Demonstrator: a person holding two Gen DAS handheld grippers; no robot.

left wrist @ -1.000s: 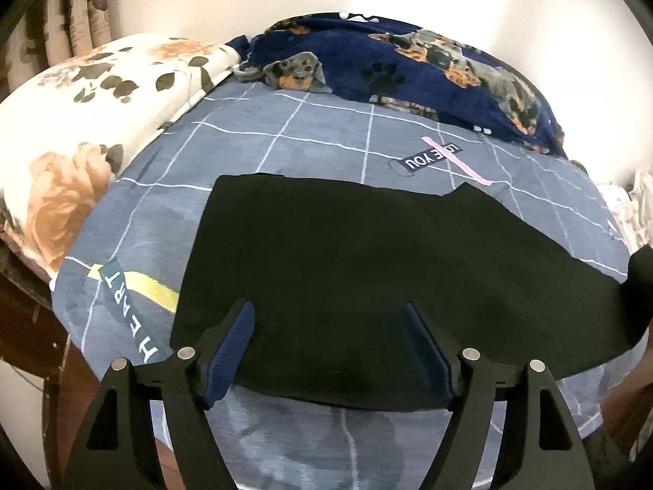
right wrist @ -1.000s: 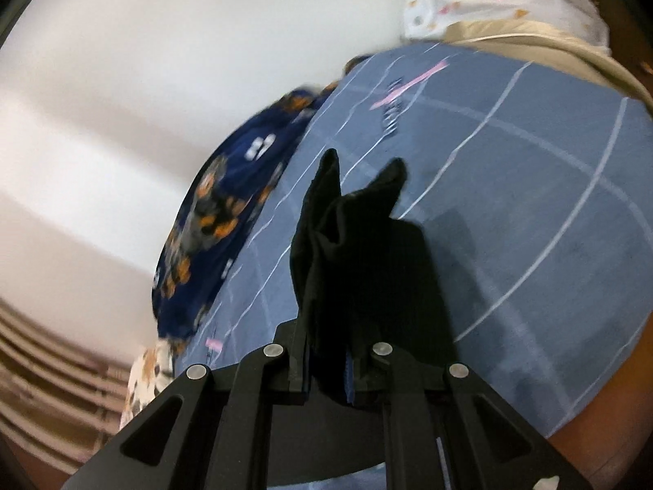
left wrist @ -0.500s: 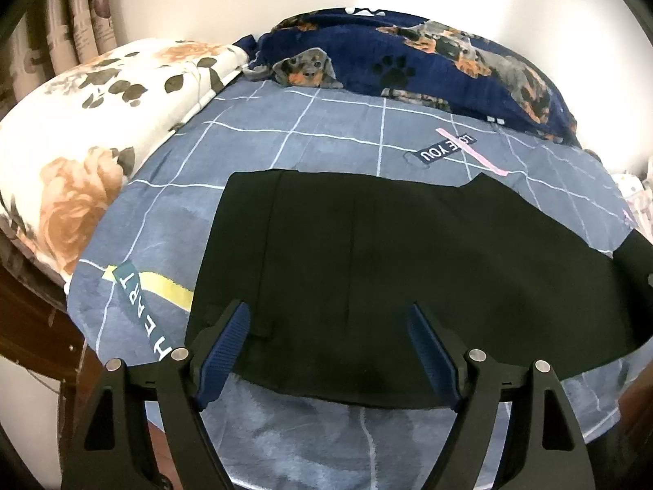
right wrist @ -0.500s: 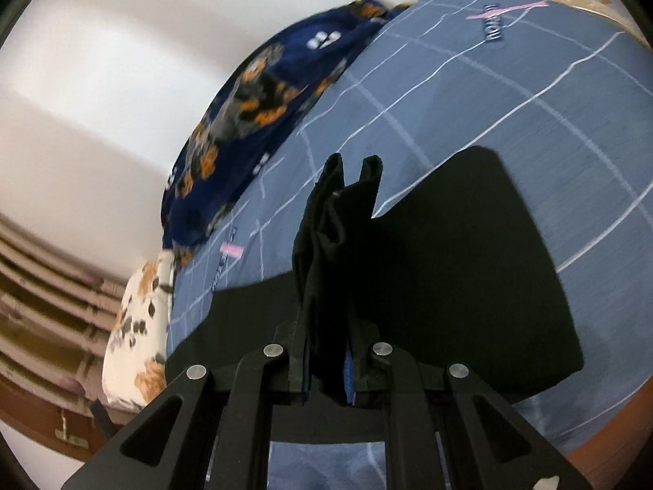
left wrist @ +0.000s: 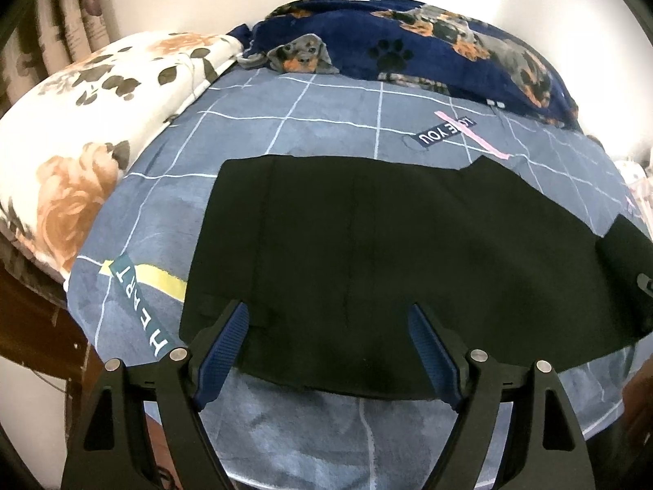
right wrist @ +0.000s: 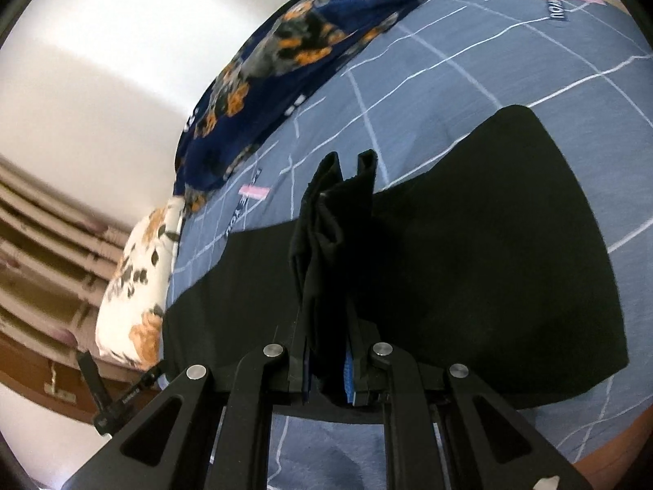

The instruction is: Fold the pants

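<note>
Black pants (left wrist: 367, 245) lie flat across a blue-grey checked bedsheet (left wrist: 326, 122). My left gripper (left wrist: 326, 335) is open and empty, its blue-padded fingers (left wrist: 222, 347) hovering over the pants' near edge. My right gripper (right wrist: 330, 351) is shut on a bunched end of the pants (right wrist: 334, 220), lifted above the rest of the pants (right wrist: 489, 253). In the left wrist view the raised end and right gripper (left wrist: 628, 261) show at the far right.
A floral pillow (left wrist: 81, 130) lies at the left and a navy dog-print blanket (left wrist: 408, 49) along the wall behind. The bed's wooden frame (left wrist: 36, 318) shows at the lower left. The left gripper (right wrist: 106, 392) shows small at the bed's far edge in the right wrist view.
My right gripper has carried the held pants end up and back over the bed, towards the pillow side, so more of the pants show beneath it. The left gripper pulled back slightly, still open.
</note>
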